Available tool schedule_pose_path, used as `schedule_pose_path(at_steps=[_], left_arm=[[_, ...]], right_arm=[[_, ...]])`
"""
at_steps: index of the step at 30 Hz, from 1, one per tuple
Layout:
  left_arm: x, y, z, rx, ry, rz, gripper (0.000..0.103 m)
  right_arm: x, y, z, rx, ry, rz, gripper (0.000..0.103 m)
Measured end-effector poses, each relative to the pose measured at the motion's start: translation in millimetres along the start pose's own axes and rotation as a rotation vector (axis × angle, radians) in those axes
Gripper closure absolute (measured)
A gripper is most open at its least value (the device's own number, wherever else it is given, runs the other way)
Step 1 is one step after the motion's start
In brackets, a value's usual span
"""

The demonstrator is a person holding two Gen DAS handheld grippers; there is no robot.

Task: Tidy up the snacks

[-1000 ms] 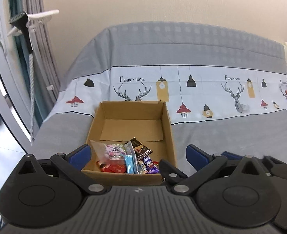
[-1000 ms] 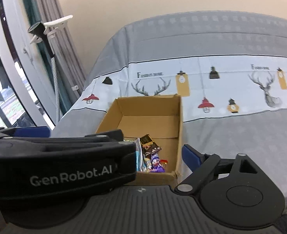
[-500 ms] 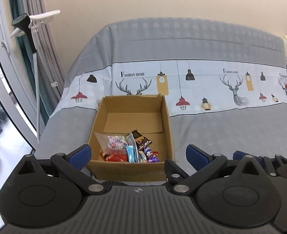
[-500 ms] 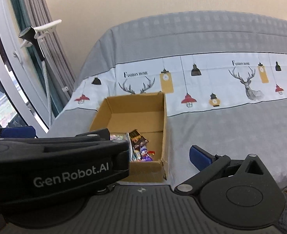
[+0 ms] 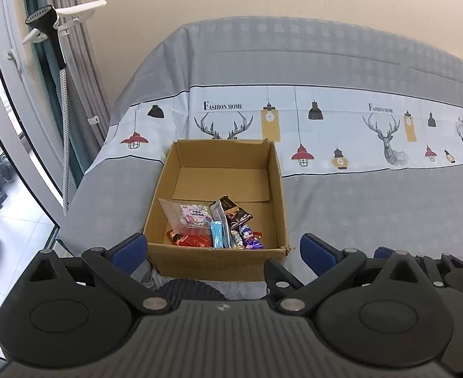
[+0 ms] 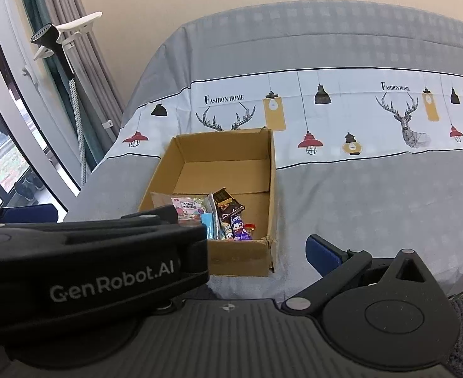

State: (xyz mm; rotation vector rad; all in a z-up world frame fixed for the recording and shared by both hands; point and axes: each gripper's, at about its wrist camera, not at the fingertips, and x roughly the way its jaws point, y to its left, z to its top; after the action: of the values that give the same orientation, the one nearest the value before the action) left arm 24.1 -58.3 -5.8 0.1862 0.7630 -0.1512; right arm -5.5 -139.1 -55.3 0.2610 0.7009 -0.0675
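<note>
Snacks [image 5: 214,225] heaped at near end of cardboard box [image 5: 280,189], near left edge of bed [image 5: 373,208]. Left gripper [image 5: 222,247] and right gripper [image 6: 181,236]: jaws apart, empty, short of box. Packing looks done; next likely just withdrawal.

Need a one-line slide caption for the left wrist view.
Open left gripper faces a cardboard box on a printed bedsheet, snack packets piled at its near end.
</note>
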Motion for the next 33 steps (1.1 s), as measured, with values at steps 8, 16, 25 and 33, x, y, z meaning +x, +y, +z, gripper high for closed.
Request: schedule_pose_path(at_steps=[8, 16, 25, 33], left_arm=[[-0.1, 1.5, -1.1, 0.002, 0.008, 0.012, 0.000], [-0.5, 3.4, -1.8, 0.002, 0.009, 0.012, 0.000], [-0.4, 2.1, -2.6, 0.004, 0.012, 0.014, 0.000], [0.0, 1.3, -2.0, 0.013, 0.018, 0.015, 0.000]], right_arm=[[0.5, 1.6, -0.2, -0.010, -0.001, 0.002, 0.001], [0.7, 2.3, -0.1, -0.016, 0.000, 0.002, 0.001], [0.8, 3.2, -0.6, -0.014, -0.001, 0.002, 0.001], [0.8, 2.9, -1.5, -0.011, 0.000, 0.002, 0.001]])
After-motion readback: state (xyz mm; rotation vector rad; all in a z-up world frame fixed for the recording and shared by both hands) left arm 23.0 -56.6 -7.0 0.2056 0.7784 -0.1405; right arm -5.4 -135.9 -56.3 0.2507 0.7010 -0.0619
